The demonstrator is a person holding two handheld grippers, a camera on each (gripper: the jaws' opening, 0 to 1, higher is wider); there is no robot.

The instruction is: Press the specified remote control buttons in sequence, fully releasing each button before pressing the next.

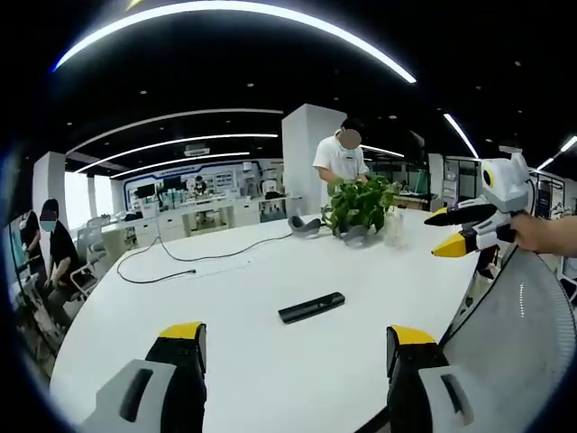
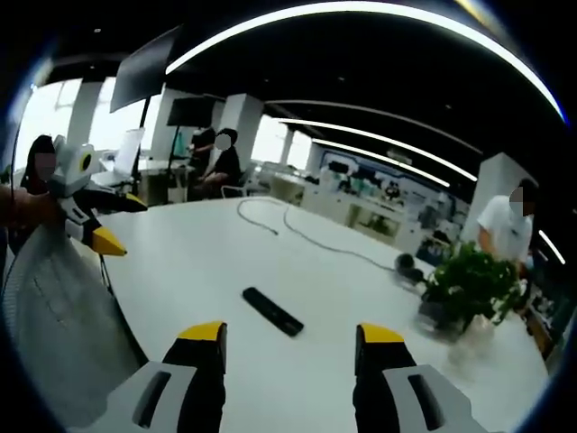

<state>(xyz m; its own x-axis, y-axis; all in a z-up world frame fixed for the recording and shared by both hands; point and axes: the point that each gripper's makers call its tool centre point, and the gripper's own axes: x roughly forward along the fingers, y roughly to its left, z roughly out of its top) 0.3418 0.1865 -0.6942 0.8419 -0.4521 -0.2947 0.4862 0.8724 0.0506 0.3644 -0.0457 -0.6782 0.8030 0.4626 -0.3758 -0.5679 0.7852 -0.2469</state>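
Observation:
A slim black remote control [image 1: 311, 307] lies flat on the big white table [image 1: 225, 298], a little beyond my left gripper [image 1: 297, 341]. That gripper's yellow-tipped jaws stand wide apart with nothing between them. The right gripper [image 1: 455, 231], held in a hand, hovers open at the right, over the table's edge. In the right gripper view the same remote [image 2: 272, 311] lies just ahead of my right gripper [image 2: 290, 336], which is open and empty. The left gripper [image 2: 117, 224] enters from the left, also open. Neither gripper touches the remote.
A potted green plant [image 1: 361, 206] [image 2: 469, 284] stands on the far side of the table. Near it lie a dark headset-like object [image 1: 305, 225] and a long black cable [image 1: 180, 257]. A grey mesh chair back [image 1: 514, 343] is beside the table edge. People sit and stand around.

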